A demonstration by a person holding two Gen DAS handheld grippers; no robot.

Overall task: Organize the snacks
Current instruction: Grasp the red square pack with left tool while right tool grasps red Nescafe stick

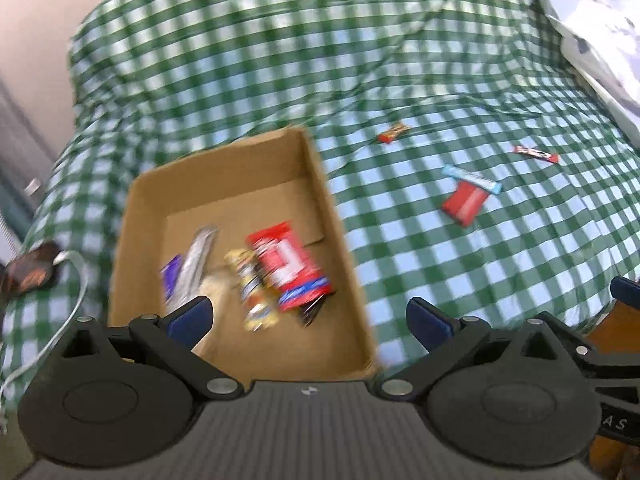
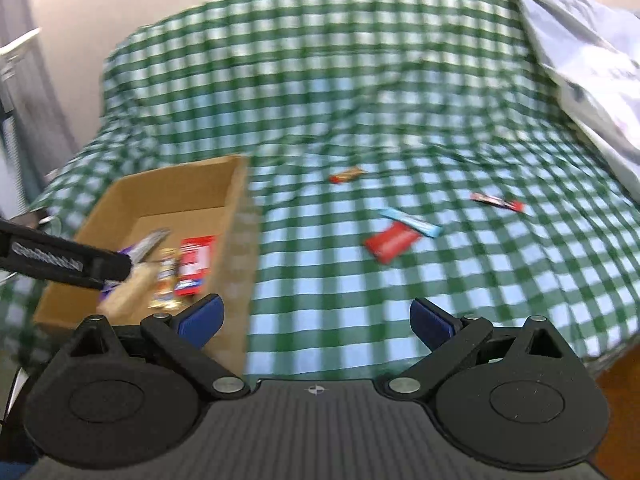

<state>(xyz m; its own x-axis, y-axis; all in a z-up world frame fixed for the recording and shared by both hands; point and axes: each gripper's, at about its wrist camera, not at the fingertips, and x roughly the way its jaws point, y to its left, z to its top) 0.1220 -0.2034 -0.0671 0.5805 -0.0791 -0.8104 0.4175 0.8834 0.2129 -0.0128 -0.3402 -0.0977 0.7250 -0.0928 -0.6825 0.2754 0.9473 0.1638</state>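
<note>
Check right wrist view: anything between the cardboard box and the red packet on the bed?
Nothing: only bare checked bedspread lies between the cardboard box and red packet, in both wrist views.

Bed covered by a green-and-white checked sheet (image 1: 280,60), creased in places. Plain pale wall (image 1: 36,12) behind it. Pale patterned bedding (image 1: 600,28) heaped at right. Brown floor (image 2: 618,392) at lower right. Both views motion-blurred.

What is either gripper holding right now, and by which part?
Nothing. The left gripper is open above the cardboard box, and the right gripper is open over the checked cloth. Nothing sits between either pair of fingers.
</note>
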